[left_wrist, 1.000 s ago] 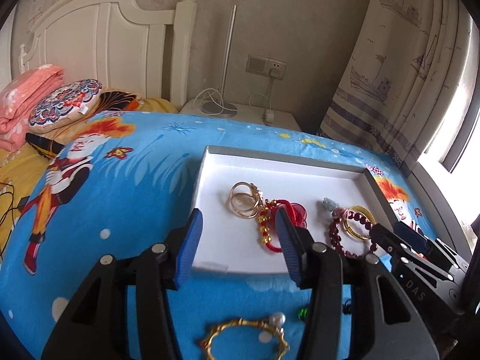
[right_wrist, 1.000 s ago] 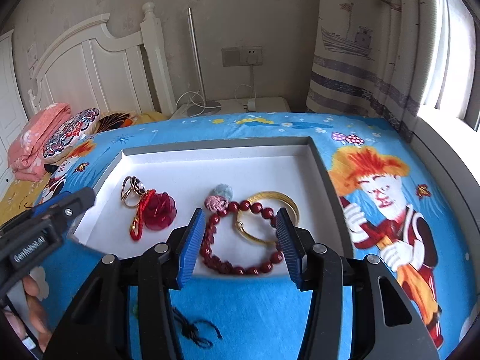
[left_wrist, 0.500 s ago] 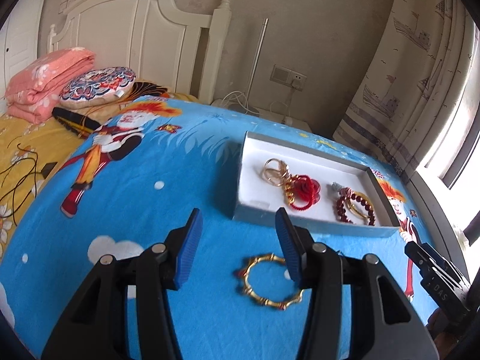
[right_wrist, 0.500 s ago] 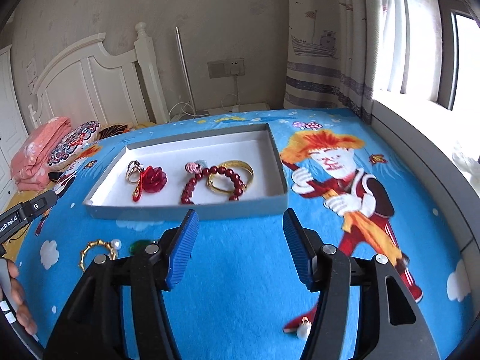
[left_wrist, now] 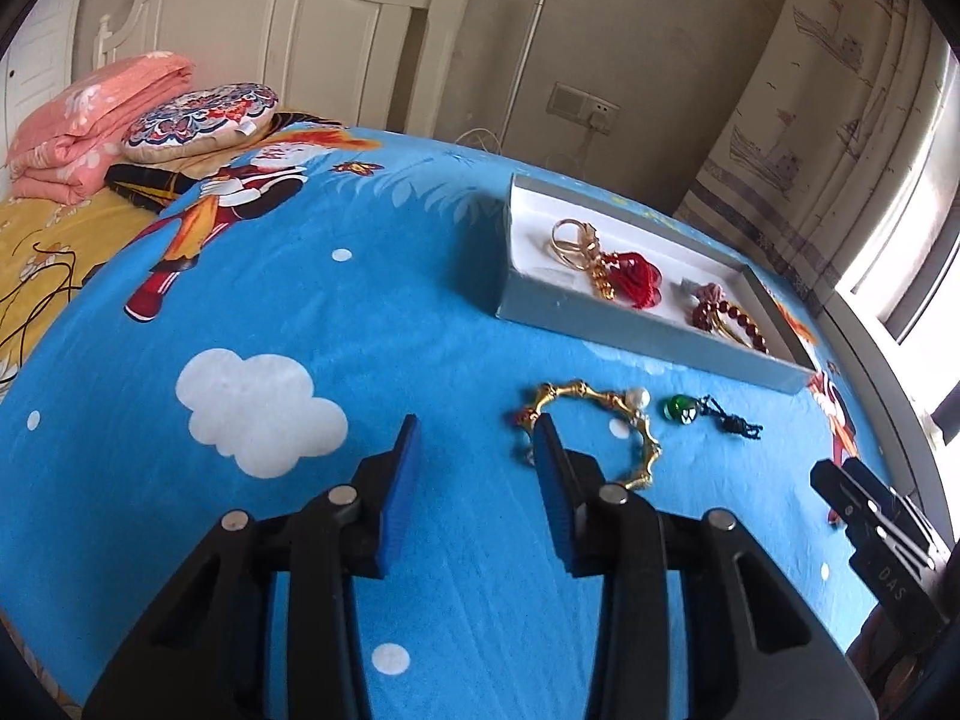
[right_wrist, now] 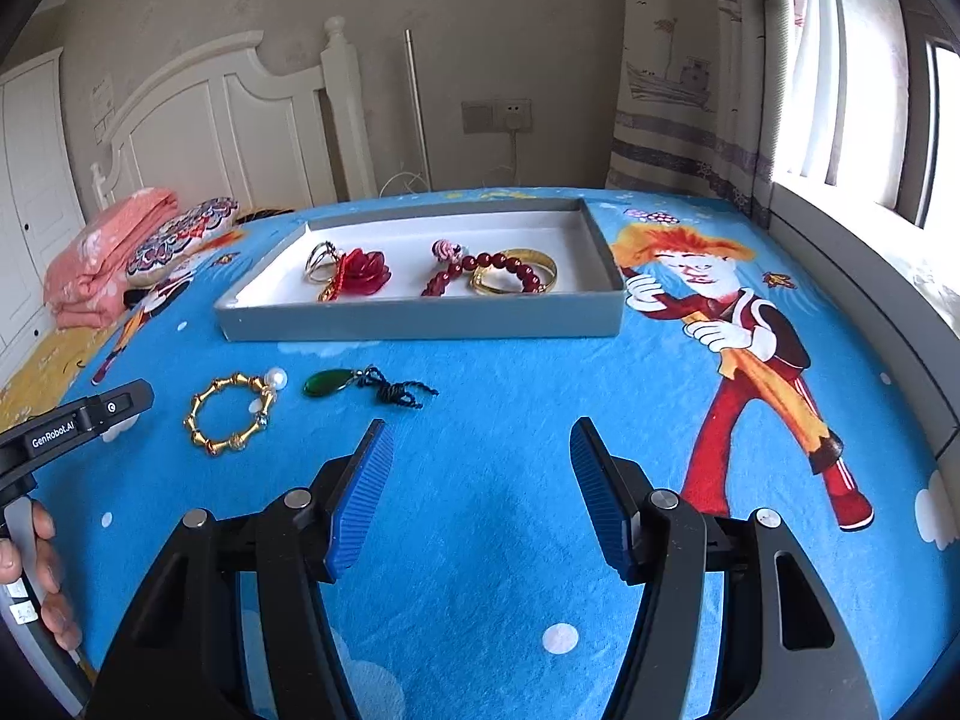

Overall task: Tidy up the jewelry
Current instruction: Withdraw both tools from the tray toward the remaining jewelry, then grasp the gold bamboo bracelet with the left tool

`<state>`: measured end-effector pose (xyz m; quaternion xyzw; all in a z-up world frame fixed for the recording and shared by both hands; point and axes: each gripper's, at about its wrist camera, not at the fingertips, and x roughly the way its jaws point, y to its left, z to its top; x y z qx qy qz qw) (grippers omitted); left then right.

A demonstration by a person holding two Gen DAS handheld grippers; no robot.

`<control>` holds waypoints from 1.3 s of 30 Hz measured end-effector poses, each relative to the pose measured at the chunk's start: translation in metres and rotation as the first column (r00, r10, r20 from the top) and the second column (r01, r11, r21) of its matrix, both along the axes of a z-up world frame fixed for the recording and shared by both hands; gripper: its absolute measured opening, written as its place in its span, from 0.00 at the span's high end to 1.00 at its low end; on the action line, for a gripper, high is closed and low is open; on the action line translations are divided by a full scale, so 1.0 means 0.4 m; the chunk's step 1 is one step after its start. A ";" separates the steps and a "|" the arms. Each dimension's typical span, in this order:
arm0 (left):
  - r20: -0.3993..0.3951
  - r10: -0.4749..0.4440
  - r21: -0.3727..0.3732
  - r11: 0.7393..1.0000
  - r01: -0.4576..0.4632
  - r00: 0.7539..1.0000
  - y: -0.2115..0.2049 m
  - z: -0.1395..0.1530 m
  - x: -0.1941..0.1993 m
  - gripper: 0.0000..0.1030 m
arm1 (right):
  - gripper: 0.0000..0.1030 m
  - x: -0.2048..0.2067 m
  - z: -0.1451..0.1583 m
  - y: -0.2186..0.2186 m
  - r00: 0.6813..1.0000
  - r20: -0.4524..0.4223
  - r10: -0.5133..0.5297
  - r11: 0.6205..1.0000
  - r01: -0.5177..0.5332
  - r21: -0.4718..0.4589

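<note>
A gold link bracelet with a pearl (left_wrist: 567, 389) (right_wrist: 234, 382) lies on the blue bedspread in front of the grey tray (left_wrist: 630, 324) (right_wrist: 420, 324). Beside it on the right is a green pendant on a black cord (left_wrist: 681, 408) (right_wrist: 327, 382). In the tray lie gold rings with a red flower charm (right_wrist: 363, 267), a red bead bracelet (right_wrist: 462, 267) and a gold bangle (right_wrist: 543, 264). My left gripper (left_wrist: 477, 438) hovers just left of the gold bracelet, its jaws closing with nothing between them. My right gripper (right_wrist: 478, 426) is open and empty, right of the pendant.
Folded pink bedding (left_wrist: 90, 120) and a patterned cushion (left_wrist: 204, 114) sit at the headboard, far left. A curtain (right_wrist: 690, 90) and window sill run along the right side. A person's hand (right_wrist: 36, 570) holds the left gripper's handle at the right wrist view's left edge.
Both grippers have pulled back from over the tray toward the near side of the bed. The gold bracelet and green pendant have come into full view. Left jaws narrowed; right jaws widened.
</note>
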<state>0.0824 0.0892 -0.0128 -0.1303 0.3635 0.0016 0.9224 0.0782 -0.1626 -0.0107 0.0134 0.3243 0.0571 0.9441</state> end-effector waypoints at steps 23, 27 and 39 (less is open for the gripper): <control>0.019 0.081 -0.089 0.993 -0.079 0.997 0.128 0.017 0.008 0.66 | 0.35 0.025 0.009 -0.173 0.984 -0.036 -0.173 0.980 0.175 0.096; -0.023 -0.045 -0.022 0.999 0.045 0.999 0.029 0.001 0.054 0.66 | 0.34 0.021 0.011 -0.197 0.979 -0.028 -0.203 0.976 0.204 0.078; -0.114 -0.169 0.183 0.965 0.188 0.979 -0.105 -0.030 0.118 0.78 | 0.33 -0.004 0.015 -0.236 0.971 0.001 -0.240 0.969 0.240 0.058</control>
